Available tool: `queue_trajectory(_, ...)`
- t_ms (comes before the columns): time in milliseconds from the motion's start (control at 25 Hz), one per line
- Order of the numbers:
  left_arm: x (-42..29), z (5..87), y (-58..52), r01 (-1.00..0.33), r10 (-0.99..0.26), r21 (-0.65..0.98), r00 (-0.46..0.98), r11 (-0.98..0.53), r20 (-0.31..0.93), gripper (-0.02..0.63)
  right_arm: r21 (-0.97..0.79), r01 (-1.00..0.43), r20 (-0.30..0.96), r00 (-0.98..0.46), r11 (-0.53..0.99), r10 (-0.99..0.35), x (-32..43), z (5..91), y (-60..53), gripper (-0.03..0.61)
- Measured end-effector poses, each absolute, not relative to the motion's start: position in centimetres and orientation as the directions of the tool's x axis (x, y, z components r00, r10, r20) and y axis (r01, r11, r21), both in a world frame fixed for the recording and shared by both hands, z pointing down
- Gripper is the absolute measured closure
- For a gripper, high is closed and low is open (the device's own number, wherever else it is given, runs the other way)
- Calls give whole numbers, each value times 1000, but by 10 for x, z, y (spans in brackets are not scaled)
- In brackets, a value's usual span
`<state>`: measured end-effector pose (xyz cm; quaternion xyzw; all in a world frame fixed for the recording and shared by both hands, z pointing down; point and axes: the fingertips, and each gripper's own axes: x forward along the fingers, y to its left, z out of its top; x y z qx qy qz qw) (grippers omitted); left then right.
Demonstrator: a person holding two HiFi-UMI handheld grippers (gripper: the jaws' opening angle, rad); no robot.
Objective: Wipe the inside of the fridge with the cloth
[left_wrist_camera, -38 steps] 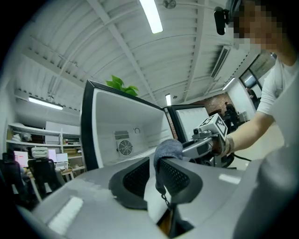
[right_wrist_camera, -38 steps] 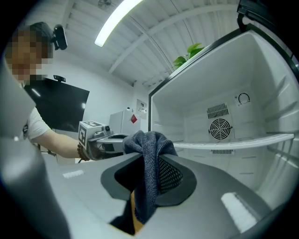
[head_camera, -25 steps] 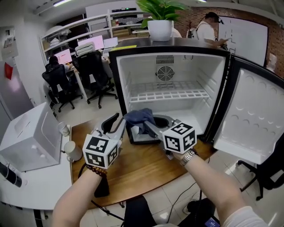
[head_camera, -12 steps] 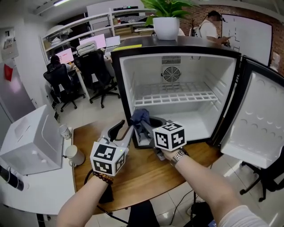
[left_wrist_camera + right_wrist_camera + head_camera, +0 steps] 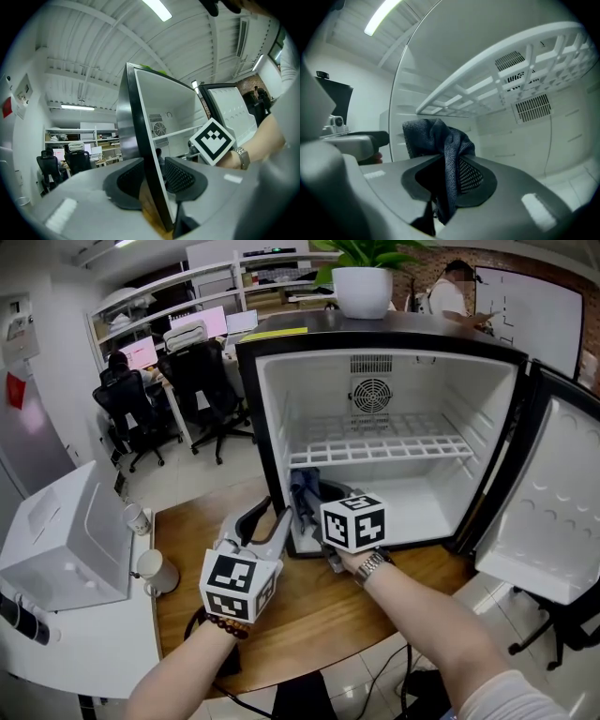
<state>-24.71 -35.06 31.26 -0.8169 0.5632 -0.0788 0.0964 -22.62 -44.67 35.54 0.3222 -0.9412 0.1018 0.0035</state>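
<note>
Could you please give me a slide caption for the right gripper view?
Right gripper clamps a dark blue cloth inside the fridge, beneath its shelf.

Steep overhead view, two close fridge [image 5: 281, 409] views

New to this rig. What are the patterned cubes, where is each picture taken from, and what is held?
No robot: a person holds a two-jaw gripper in each hand; each marker cube belongs to its gripper. One picture comes from a camera on the person's head; the other two cameras ride on the grippers, looking along their jaws. An open fridge stands on a wooden table, a potted plant on top. The right gripper is shut on a blue cloth inside the fridge. The left gripper has just been opening its jaws; the front edge of the fridge's left wall stands between them, ungripped.
</note>
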Motion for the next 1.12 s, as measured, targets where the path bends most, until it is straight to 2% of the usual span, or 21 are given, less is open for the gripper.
queue_trajectory(560, -246, 310, -351, -922, -949, -246, 314, -300, -16, 465, -138, -702, 94, -712, 699, -696, -232, 360, -503, 508)
queue_trajectory(1120, -253, 319, -358, -930, -956, -232, 292, -286, 9, 465, -82, -761, 114, -649, 644, -752, -235, 366, -535, 508)
